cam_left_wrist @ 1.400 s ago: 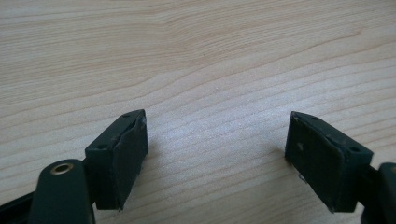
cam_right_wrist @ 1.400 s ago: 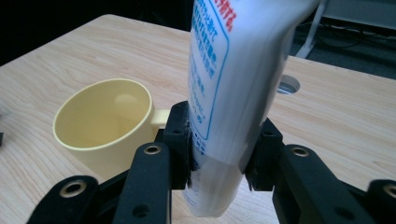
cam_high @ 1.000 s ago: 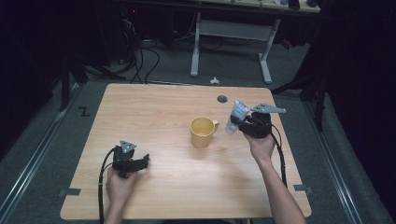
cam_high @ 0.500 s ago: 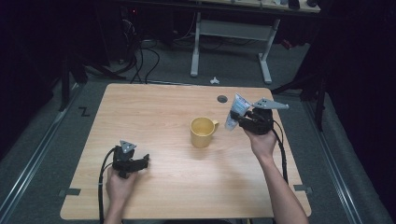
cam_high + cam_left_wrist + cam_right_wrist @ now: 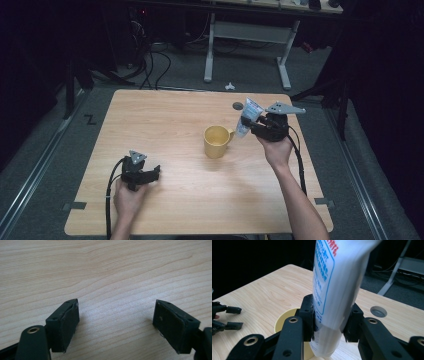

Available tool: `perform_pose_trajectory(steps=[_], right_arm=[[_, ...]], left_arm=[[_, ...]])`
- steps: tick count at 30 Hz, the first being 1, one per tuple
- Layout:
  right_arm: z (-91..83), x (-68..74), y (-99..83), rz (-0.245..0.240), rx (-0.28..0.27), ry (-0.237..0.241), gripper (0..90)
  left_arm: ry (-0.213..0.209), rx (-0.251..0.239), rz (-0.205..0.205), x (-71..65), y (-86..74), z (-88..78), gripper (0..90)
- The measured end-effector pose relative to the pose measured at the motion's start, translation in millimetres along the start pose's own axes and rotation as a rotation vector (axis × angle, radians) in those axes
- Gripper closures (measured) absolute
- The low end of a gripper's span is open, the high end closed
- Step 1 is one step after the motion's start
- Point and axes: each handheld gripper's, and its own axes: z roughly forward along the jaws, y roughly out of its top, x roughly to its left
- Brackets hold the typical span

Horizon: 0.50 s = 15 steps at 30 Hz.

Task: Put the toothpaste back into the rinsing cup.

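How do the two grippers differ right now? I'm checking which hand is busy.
The right gripper is shut on a white tube above the yellow mug; the left gripper is open with nothing between its jaws, low over the table. Both have black jaws.

A wooden table (image 5: 165, 125) — grey desk frame (image 5: 247, 37) and cables (image 5: 150, 60) behind.

A dim lab: a bare wooden table (image 5: 165, 125), floor cables (image 5: 150, 60) and a metal-legged bench (image 5: 247, 35) behind.
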Motion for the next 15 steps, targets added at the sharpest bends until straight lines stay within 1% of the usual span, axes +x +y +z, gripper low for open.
perform_pose_trajectory(steps=[15], right_arm=[[12.6, 19.1, 17.5, -0.051, -0.005, 0.050, 66.7]], left_arm=[[-0.001, 0.000, 0.000, -0.1, 0.1, 0.1, 21.5]])
